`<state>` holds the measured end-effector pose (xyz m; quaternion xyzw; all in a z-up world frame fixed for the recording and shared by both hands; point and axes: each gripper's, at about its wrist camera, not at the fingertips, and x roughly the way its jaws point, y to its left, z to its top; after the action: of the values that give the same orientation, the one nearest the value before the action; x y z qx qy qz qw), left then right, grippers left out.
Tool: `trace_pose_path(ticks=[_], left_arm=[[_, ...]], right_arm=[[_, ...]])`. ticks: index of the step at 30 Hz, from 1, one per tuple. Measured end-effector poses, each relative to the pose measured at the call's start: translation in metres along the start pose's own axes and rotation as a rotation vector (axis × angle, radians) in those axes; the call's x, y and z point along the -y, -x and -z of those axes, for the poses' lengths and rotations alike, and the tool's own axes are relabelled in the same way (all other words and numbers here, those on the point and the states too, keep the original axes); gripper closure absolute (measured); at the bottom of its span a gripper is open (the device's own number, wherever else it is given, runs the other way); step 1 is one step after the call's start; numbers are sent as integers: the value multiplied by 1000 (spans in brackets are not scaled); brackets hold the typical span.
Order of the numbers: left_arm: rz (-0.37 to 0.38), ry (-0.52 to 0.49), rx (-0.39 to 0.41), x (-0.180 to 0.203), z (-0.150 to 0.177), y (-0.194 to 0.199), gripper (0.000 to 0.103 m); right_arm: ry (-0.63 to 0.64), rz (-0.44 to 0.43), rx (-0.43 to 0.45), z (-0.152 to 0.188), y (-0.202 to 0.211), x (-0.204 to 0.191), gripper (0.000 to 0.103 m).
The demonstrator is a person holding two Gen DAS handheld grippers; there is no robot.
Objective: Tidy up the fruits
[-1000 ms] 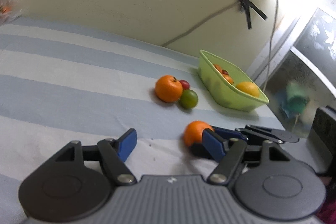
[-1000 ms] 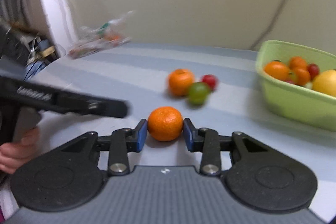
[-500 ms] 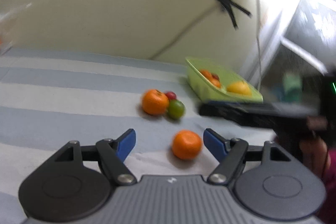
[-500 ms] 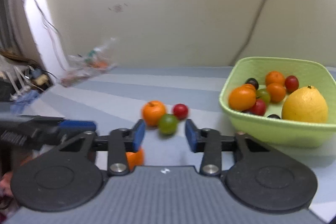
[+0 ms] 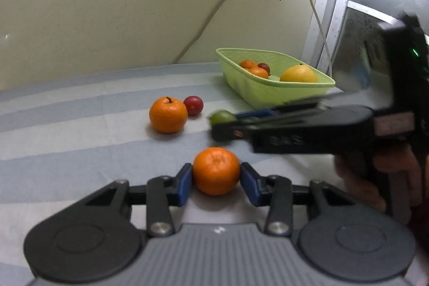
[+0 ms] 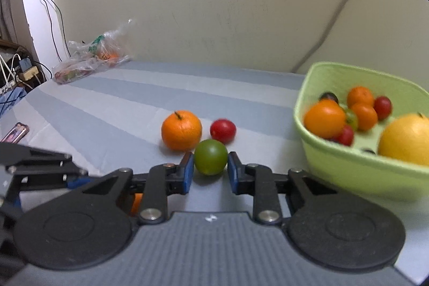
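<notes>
Striped blue-grey tabletop (image 6: 112, 109) against a cream wall (image 6: 214, 4), taped cable up right. Crinkly plastic bag (image 6: 91, 55) far left, print unreadable. Left claw (image 5: 215, 182) just closing on the near orange (image 5: 216, 170); right claw (image 6: 210, 169) clamping the green fruit (image 6: 210, 160). Green basket (image 6: 356, 173) right, contents blurry. Lettering on the right claw's side too smeared.

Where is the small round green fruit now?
In the right wrist view, the small round green fruit sits centre, between the right gripper fingers, just before the stemmed orange.
</notes>
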<state>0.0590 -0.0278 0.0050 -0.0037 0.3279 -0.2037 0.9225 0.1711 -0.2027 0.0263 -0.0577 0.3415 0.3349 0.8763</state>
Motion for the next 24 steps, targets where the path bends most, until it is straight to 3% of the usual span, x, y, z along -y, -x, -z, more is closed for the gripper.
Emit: trace_pose_path(ticks=[8,12,24], left_arm=[[-2,26,2,4,6,12,64],[-37,11,2,12,7,11,64],[-100,-4,-14,21,9,6,56]], right_arm=[[-28,35,48,41,56,7,73],[-8,67,93,57,79,1,73],[26,102,55,63,72,-7,72]])
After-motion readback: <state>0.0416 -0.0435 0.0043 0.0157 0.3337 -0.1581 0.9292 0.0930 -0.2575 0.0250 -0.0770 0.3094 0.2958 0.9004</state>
